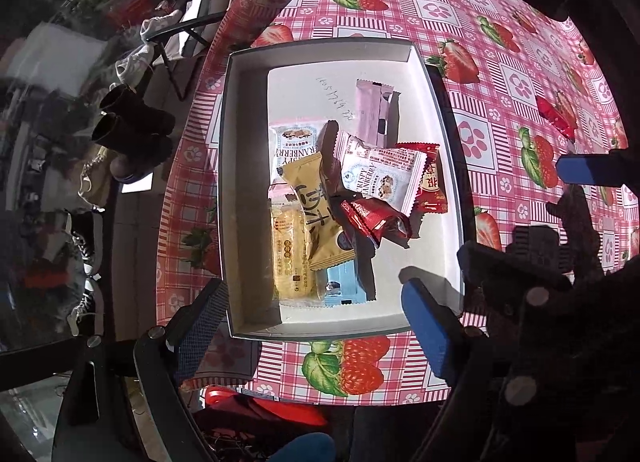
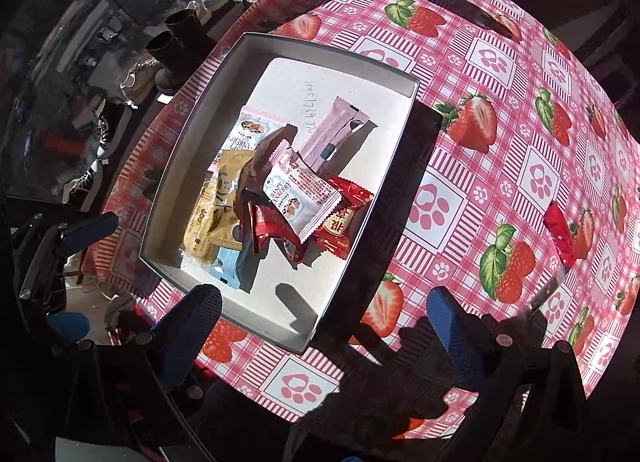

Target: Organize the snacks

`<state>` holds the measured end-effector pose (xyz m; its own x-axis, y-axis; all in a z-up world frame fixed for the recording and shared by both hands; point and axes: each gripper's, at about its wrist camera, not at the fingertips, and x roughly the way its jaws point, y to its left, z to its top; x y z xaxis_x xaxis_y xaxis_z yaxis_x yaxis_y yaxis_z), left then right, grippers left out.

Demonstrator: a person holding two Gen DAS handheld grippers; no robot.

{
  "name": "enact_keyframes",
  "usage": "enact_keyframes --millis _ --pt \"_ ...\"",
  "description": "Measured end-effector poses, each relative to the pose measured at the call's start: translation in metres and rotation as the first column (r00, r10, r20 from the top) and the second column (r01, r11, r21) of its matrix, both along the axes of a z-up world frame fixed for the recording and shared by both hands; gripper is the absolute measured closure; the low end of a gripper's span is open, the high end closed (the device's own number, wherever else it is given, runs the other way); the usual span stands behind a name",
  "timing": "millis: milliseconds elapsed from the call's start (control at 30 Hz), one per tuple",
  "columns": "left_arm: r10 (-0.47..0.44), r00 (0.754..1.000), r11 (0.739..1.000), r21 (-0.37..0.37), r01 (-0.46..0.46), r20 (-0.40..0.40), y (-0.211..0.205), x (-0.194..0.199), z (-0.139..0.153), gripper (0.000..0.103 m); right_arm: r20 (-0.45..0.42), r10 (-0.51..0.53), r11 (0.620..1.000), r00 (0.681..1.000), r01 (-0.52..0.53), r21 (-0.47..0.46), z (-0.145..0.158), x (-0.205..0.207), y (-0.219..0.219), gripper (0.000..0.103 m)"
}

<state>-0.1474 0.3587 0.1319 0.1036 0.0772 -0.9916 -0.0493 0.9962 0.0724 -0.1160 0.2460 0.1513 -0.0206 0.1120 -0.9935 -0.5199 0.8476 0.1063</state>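
Tablecloth [image 2: 500, 166] w/ strawberries carries white box [image 1: 440, 110]; snack packets [image 1: 360, 190] piled inside, one red packet [image 2: 560, 236] outside on cloth. Left gripper [image 1: 316, 326] and right gripper [image 2: 324, 314] both spread wide, holding nothing.
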Motion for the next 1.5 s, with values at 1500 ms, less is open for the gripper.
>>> enact_keyframes --millis 1500 --pt "0.003 1.0 1.0 0.001 -0.003 -0.003 -0.0017 -0.0031 0.0008 0.012 0.017 0.019 1.0 1.0 -0.019 -0.011 0.0027 -0.0072 0.0016 0.0"
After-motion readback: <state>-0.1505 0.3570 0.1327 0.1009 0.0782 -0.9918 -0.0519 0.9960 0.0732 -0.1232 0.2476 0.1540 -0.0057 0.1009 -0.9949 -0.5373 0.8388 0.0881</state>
